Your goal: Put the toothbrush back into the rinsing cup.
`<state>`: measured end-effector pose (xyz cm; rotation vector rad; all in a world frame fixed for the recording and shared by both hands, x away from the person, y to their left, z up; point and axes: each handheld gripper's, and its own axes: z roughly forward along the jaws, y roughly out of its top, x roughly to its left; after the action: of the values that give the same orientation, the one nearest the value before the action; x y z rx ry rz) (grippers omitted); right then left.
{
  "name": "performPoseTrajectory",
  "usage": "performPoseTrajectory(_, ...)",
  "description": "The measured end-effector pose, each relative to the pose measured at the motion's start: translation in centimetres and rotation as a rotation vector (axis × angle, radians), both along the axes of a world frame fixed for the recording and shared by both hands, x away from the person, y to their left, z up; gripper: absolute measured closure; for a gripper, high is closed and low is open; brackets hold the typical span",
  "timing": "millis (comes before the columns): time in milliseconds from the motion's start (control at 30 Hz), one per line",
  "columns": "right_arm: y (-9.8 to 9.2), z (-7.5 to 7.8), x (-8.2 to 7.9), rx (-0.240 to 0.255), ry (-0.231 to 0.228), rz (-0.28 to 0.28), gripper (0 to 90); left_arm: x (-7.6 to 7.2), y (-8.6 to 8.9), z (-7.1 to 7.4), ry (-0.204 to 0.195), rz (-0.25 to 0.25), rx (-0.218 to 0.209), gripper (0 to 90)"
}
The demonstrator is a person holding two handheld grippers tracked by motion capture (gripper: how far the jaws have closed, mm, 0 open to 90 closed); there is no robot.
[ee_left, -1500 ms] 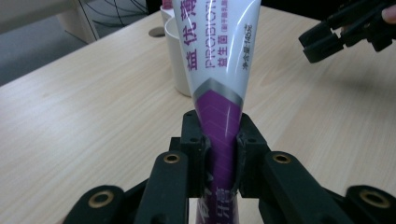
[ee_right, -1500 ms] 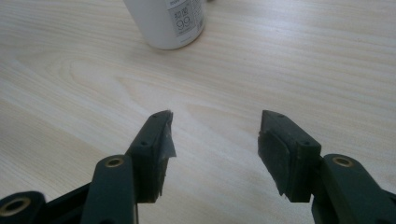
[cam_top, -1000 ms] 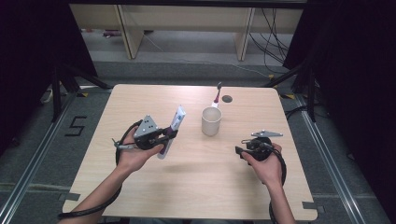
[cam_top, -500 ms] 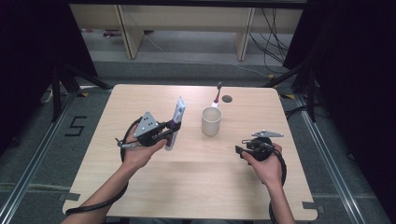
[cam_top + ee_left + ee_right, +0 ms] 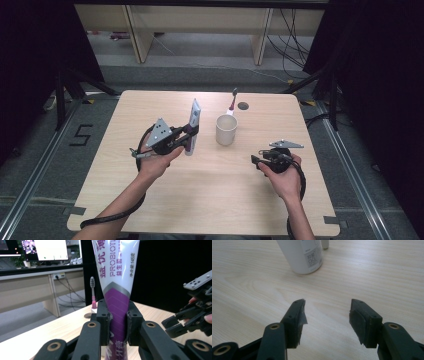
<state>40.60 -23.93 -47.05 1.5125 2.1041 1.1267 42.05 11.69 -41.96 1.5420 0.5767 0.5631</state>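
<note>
A white and purple toothpaste tube (image 5: 193,125) stands upright, cap end down, clamped between the jaws of my left gripper (image 5: 189,137). In the left gripper view the tube (image 5: 117,290) rises between the two black pads (image 5: 103,322). To its right a white cup (image 5: 226,130) holds a toothbrush (image 5: 232,102) with a pink handle, also seen as the toothbrush (image 5: 92,293) behind the jaws. My right gripper (image 5: 257,161) rests low near the table's right side, open with nothing between its jaws. In the right gripper view the gripper (image 5: 327,312) points at the cup (image 5: 303,256).
The light wooden table (image 5: 210,200) has bare surface in front of both hands. A small dark round hole (image 5: 243,105) lies near the far edge. Dark curtains flank both sides, and a desk stands beyond the table.
My left hand has carried the tube up and slightly right, bringing it from a tilt to nearly upright, closer to the cup. The right hand has stayed put.
</note>
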Motion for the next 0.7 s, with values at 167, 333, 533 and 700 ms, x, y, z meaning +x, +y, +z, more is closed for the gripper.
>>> performPoseTrajectory(167, -0.3, 0.3, -0.1, -0.02, -0.022, 0.018, 46.8, 0.0, -0.3, 0.0, -0.008, -0.004, -0.024, 76.7)
performPoseTrajectory(333, -0.3, 0.4, -0.1, 0.004, -0.042, 0.005, 47.3, 0.1, -0.6, 0.0, -0.022, -0.012, -0.051, 76.7)
performPoseTrajectory(533, 0.0, 0.8, -0.3, 0.05, -0.097, 0.007, 48.7, 0.3, -1.5, -0.1, -0.026, -0.022, -0.061, 76.6)
performPoseTrajectory(700, 0.6, 1.9, -0.5, 0.08, -0.146, 0.013, 49.3, 0.5, -2.3, -0.1, -0.036, -0.027, -0.061, 76.6)
